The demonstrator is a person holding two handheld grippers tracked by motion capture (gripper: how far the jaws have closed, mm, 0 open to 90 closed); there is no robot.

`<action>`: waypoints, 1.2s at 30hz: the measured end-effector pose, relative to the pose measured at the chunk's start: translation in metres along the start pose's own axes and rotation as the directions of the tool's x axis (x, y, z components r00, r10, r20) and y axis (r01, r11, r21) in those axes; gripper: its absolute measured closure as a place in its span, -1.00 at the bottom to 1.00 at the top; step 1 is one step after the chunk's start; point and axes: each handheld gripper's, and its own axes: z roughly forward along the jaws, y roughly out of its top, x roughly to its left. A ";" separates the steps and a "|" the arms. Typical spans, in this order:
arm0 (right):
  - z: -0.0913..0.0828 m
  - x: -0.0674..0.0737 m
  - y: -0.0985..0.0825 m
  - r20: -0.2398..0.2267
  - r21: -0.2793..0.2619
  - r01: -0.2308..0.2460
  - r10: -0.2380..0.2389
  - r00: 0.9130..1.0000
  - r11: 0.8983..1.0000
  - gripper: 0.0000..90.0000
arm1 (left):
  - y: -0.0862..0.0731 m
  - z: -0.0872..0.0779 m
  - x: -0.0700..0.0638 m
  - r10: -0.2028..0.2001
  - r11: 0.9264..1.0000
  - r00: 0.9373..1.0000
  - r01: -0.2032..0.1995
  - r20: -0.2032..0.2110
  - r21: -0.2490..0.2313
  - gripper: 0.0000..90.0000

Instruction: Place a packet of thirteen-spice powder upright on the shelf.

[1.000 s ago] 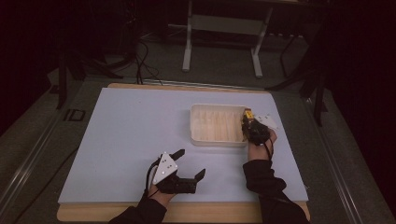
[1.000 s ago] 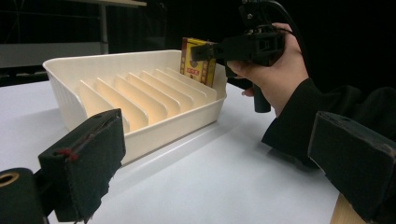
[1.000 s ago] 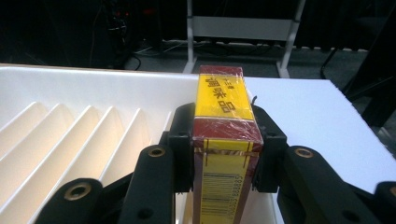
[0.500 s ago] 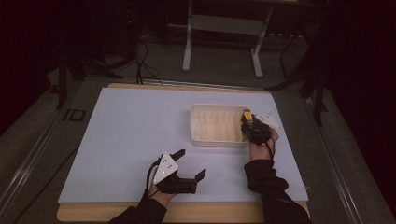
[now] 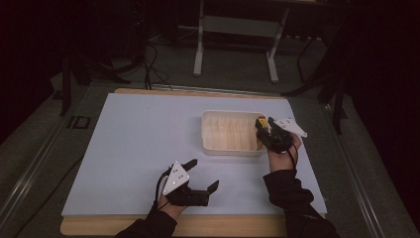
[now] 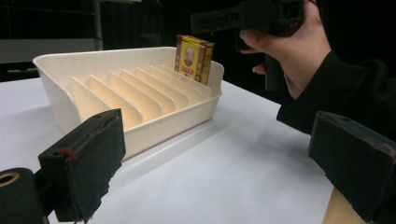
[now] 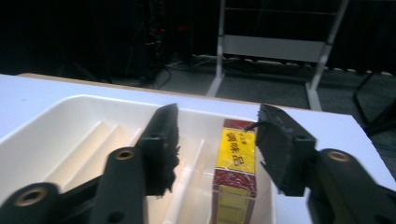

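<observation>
Bench [image 5: 124, 148]: white sheet on a wooden board, bare apart from the tray and the two grippers. Risk: smooth surface; a sideways knock from the right gripper could slide the light tray across it.

Tray [image 5: 230, 134]: cream plastic, oblong, with thin upright dividers forming narrow slots. It lies directly under and ahead of the right gripper, and well ahead of the left gripper. Risk: the dividers stand close together; a jaw lowered off-line may catch a divider or the end wall and shift or tip the tray.

Left gripper [image 5: 200, 174]: rests on the bench at the near edge, well apart from the tray. Jaws spread wide, holding nothing. Risk: low; it does not steady the tray, so nothing checks a slide.

Right gripper [image 7: 215, 149]: poised above the tray's end slot, held in the hand [image 6: 289, 46]. Jaws parted, holding nothing; the box sits below the gap, nearer one jaw. Whether that jaw touches the box cannot be told. Risk: closing or withdrawing off-centre would push the box over rather than release or grip it squarely.

Box [image 7: 236, 172]: small, yellow and red, printed, standing upright in the end slot against the tray wall, just under the right gripper. Risk: tall and narrow; a brush from a jaw could topple it across the dividers.
</observation>
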 end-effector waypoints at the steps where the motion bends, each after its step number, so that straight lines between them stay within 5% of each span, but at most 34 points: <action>1: -0.002 0.000 0.001 -0.014 -0.002 0.001 -0.001 1.000 1.000 0.00 | 0.000 0.000 0.000 0.001 1.000 1.000 -0.001 0.000 0.000 -0.89; 5: -0.012 0.001 0.006 -0.058 0.000 -0.005 0.005 0.998 1.000 -0.24 | 0.000 -0.001 0.000 0.004 1.000 1.000 -0.004 -0.002 0.007 -0.89; 9: -0.020 0.004 0.008 -0.166 0.012 0.032 -0.029 0.986 0.999 -0.69 | 0.000 -0.001 0.000 0.006 1.000 1.000 -0.006 -0.003 0.011 -0.89; 11: -0.026 0.007 0.008 -0.217 0.024 0.041 -0.034 0.976 0.999 -0.70 | 0.000 -0.001 0.000 0.008 1.000 1.000 -0.008 -0.003 0.011 -0.89; 16: -0.044 0.014 0.004 -0.260 -0.018 0.074 -0.076 0.963 0.997 -0.70 | 0.000 -0.002 0.000 0.010 1.000 1.000 -0.010 -0.004 0.013 -0.89; 27: -0.069 0.019 -0.010 -0.359 -0.014 0.076 -0.076 0.930 0.997 -0.70 | 0.001 -0.002 0.000 0.012 1.000 1.000 -0.012 -0.003 0.012 -0.89; 36: -0.078 0.018 -0.024 -0.376 -0.004 0.095 -0.089 0.922 0.995 -0.70 | 0.001 -0.003 -0.001 0.013 1.000 1.000 -0.013 -0.001 0.013 -0.89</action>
